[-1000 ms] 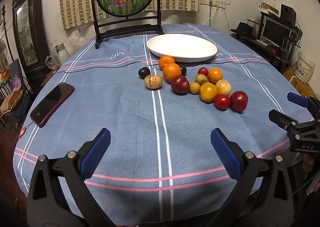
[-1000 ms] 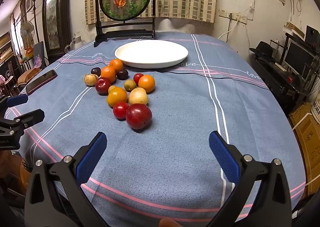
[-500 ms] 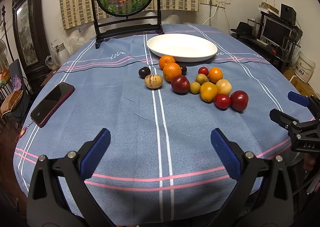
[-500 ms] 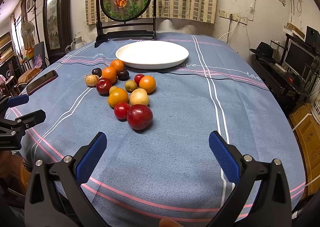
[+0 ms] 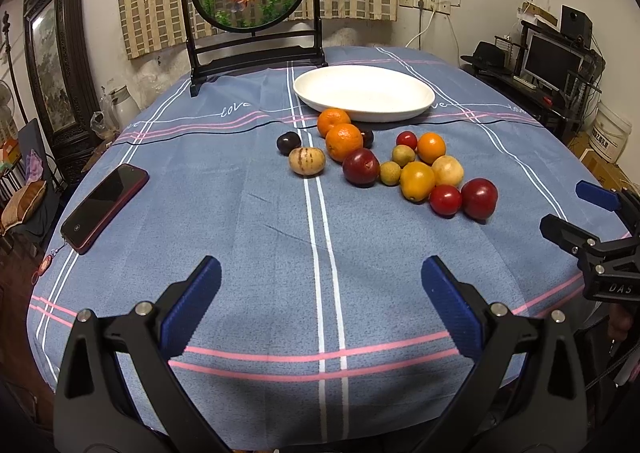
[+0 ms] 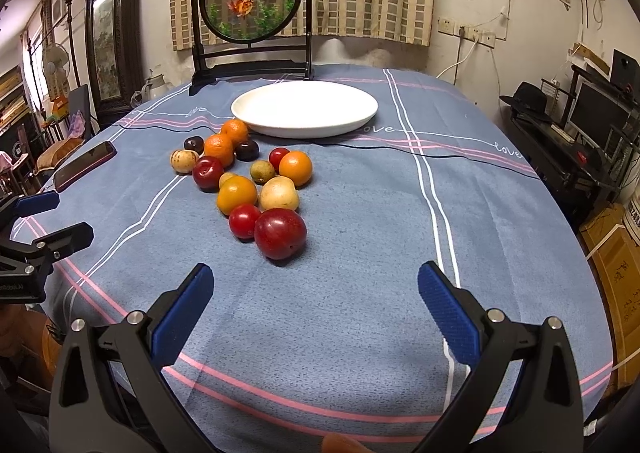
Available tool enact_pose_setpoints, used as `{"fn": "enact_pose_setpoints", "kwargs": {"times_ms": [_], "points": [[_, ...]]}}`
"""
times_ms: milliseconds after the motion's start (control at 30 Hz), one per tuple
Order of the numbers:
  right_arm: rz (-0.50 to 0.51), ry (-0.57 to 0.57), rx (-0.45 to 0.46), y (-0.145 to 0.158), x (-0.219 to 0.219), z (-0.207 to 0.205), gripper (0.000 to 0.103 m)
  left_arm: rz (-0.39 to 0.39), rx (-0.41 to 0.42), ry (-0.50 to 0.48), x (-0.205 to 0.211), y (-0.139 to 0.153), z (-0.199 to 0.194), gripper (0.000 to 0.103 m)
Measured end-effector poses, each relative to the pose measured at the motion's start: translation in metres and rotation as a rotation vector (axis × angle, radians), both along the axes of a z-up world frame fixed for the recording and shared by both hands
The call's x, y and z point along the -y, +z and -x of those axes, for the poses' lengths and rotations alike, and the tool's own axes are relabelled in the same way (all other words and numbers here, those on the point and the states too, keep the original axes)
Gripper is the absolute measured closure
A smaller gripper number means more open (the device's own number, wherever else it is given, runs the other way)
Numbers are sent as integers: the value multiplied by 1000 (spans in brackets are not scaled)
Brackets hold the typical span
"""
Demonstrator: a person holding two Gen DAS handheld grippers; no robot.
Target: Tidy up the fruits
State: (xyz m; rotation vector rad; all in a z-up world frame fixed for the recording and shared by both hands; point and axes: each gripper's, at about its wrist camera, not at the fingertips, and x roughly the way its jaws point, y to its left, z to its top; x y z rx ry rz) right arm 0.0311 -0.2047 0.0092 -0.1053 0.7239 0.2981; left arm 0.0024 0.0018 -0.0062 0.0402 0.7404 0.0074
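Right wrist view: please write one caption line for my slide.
Open right gripper faces loose fruits before an empty white plate.

Blue tablecloth point(image 6: 360, 293) striped in pink and white lines, a plain white plate point(image 6: 304, 109) on it. The fruits point(image 6: 256, 181) run orange, deep red, dark purple, pale yellow and tan. Blue pads point(image 6: 182, 317) on black gripper arms, and a red-edged black phone point(image 5: 105, 202).

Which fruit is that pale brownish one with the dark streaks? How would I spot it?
Start at the white plate on the blue tablecloth, then drop to the fruit cluster in front of it. At the cluster's left edge, just below a dark plum, lies the tan streaked fruit, the only one with dark stripes.
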Motion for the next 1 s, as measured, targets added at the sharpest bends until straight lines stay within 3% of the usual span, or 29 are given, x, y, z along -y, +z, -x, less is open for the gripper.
{"fn": "enact_pose_setpoints", "kwargs": {"times_ms": [1000], "points": [[-9, 60, 2, -2, -12, 6, 1, 3, -12, -13, 3, -5, -1, 2]]}}
